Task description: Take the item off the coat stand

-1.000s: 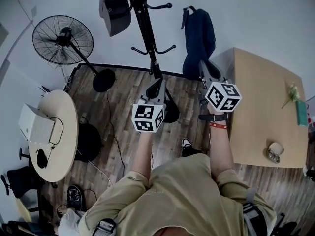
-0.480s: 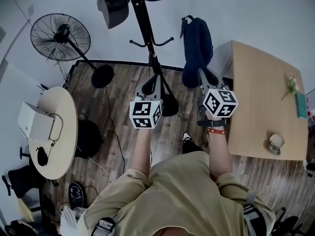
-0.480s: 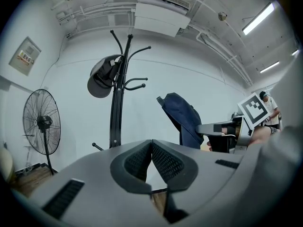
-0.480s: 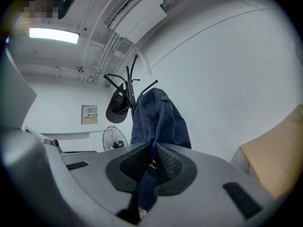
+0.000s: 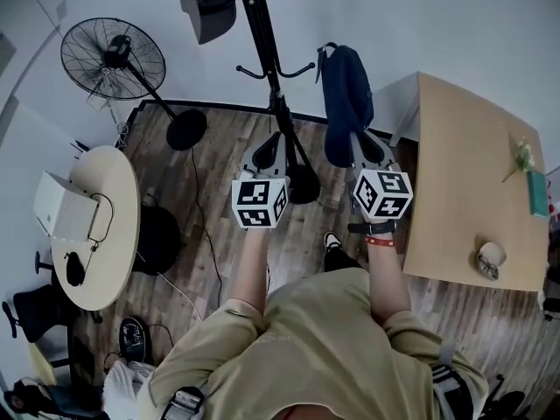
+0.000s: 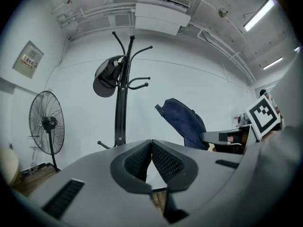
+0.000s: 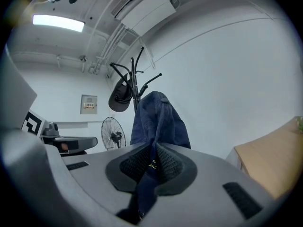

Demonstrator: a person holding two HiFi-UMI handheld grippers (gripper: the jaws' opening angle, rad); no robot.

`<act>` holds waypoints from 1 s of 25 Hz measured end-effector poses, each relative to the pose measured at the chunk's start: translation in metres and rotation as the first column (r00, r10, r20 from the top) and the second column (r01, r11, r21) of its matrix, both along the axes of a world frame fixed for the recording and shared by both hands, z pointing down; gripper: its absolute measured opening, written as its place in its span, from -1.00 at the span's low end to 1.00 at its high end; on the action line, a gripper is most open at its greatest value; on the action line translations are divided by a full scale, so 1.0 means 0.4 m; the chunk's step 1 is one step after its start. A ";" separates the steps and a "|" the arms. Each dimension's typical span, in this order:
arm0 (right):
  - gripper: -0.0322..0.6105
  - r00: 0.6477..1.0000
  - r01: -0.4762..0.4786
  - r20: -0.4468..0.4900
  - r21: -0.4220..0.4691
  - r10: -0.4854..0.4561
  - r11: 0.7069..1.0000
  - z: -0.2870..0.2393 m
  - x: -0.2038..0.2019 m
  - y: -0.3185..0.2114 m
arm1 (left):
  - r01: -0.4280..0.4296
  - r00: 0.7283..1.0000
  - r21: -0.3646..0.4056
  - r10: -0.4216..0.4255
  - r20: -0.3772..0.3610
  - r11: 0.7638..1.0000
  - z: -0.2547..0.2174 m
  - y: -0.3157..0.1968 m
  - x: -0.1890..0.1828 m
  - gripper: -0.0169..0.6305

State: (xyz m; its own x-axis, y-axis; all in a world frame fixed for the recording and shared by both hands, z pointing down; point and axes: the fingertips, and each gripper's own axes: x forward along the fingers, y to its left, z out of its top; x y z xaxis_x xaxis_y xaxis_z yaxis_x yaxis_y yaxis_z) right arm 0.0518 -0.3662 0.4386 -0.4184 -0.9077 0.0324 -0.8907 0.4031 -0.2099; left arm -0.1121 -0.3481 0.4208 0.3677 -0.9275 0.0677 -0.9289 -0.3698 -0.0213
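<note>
**Right tongs** (image 7: 154,148) clamped narrow on a limp navy-blue fabric item (image 5: 346,94) (bag or garment, unclear), held apart, just right of the black metal coat stand (image 5: 267,51). **Left tongs** (image 6: 151,148) pinched together, empty. Likely hazard: the item's top loop snagging the stand's lower hook and tipping it. A pale wooden worktop (image 5: 472,173) crowds farther right of the stand, and a dark cap (image 5: 208,7) hangs at its top.

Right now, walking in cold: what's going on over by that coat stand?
A person is working with a handheld gripper in each hand. The right gripper has its fingers pinched on a navy fabric item and holds it up beside the coat stand, with a clear gap between them in the left gripper view. The left gripper is shut and empty. A dark cap hangs on the stand.
</note>
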 end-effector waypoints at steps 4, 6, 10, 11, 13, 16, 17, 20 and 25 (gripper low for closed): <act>-0.75 1.000 -0.003 -0.028 0.003 0.003 1.000 0.013 -0.002 0.006 | 0.015 1.000 0.003 -0.015 0.001 1.000 0.006 0.004 -0.004 -0.88; -0.77 0.999 -0.008 -0.046 0.005 0.008 1.000 0.016 -0.002 0.005 | 0.024 1.000 0.003 -0.024 0.001 1.000 0.008 0.002 -0.006 -0.88; -0.77 0.998 -0.008 -0.068 0.007 0.009 1.000 0.014 -0.007 0.009 | 0.038 0.999 -0.003 -0.038 -0.001 0.999 0.015 0.003 -0.009 -0.88; -0.77 0.998 -0.006 -0.069 0.006 0.006 1.000 0.014 -0.008 0.010 | 0.041 0.999 -0.005 -0.041 -0.001 0.999 0.017 0.004 -0.008 -0.88; -0.77 0.998 -0.001 -0.070 0.002 0.001 1.000 0.017 -0.014 0.010 | 0.044 0.999 -0.007 -0.044 -0.001 0.999 0.020 0.005 -0.009 -0.88; -0.77 0.998 0.009 -0.069 -0.007 -0.009 1.000 0.025 -0.025 0.005 | 0.048 0.999 -0.004 -0.048 0.003 0.999 0.021 0.000 -0.014 -0.88; -0.77 0.998 0.011 -0.069 -0.009 -0.012 1.000 0.027 -0.027 0.004 | 0.050 0.999 -0.002 -0.050 0.004 0.999 0.019 -0.001 -0.015 -0.88; -0.77 0.997 0.017 -0.069 -0.012 -0.017 1.000 0.025 -0.026 0.001 | 0.054 0.999 0.008 -0.054 0.002 0.999 0.009 -0.006 -0.012 -0.88; -0.77 0.998 0.028 -0.060 -0.009 -0.029 1.000 0.023 -0.016 -0.025 | 0.046 0.999 0.022 -0.046 0.004 0.999 0.007 -0.032 0.007 -0.88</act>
